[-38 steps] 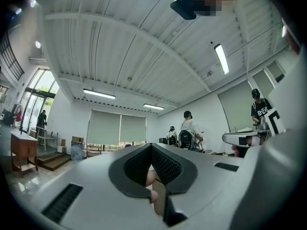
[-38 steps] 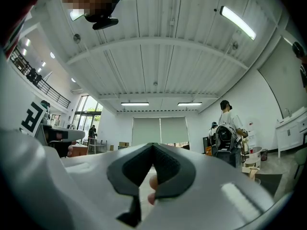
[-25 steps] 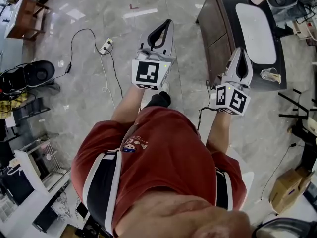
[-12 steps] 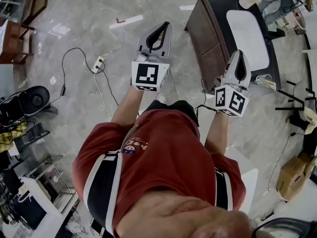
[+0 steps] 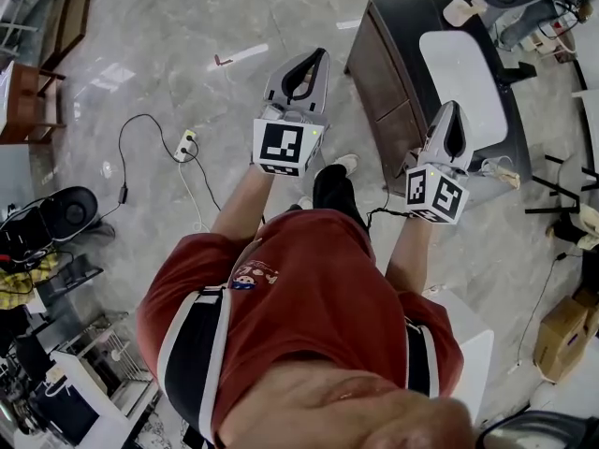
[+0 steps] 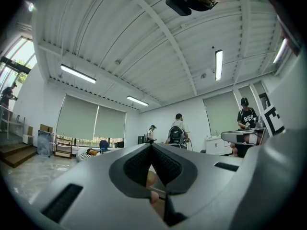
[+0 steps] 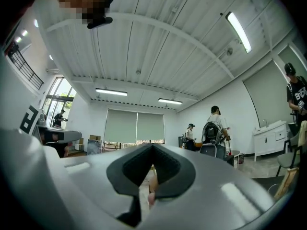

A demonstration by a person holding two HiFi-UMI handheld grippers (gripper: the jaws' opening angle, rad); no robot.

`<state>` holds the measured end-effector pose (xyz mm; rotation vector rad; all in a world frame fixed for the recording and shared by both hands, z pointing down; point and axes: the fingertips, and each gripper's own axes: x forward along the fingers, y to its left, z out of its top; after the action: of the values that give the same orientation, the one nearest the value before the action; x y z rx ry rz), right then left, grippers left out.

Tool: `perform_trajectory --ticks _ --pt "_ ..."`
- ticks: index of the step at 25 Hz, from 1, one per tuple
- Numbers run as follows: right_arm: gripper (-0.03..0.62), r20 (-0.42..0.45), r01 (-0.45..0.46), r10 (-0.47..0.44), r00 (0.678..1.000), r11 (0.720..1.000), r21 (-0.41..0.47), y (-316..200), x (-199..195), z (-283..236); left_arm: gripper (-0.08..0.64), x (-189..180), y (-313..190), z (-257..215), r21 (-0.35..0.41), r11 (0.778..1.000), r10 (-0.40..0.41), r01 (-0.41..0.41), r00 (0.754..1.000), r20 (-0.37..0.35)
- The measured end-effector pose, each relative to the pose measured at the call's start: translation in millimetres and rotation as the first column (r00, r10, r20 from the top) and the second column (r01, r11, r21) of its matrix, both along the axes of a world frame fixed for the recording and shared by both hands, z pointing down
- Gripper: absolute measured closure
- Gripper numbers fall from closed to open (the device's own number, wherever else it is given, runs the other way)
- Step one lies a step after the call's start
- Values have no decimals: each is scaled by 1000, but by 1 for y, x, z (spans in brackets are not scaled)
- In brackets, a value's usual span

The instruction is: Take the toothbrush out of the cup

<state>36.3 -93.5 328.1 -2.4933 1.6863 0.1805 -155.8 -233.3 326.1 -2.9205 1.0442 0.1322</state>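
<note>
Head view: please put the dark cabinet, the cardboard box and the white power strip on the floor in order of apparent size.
1. The dark cabinet, clearly the largest.
2. The cardboard box, much smaller.
3. The white power strip, the smallest.

Pretty bright and even all round. Light comes from long white ceiling strip lights, plus a blown-out tall window at the left edge of the left gripper view. The glossy grey marble floor throws back pale glare patches in the head view, and shadows stay soft. Both gripper views are heavy fisheye with black corners. The head view's bottom edge is a blurry smear.
</note>
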Motion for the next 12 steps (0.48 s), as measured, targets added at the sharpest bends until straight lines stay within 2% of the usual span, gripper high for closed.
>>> perform_trajectory --ticks 6,12 --pt "583 24 -43 43 999 999 12 -26 47 3 555 59 -30 -1 10 998 60 -61 998 31" --pt "583 18 -126 126 992 992 8 -33 104 3 555 138 -50 -6 13 988 154 -154 987 43"
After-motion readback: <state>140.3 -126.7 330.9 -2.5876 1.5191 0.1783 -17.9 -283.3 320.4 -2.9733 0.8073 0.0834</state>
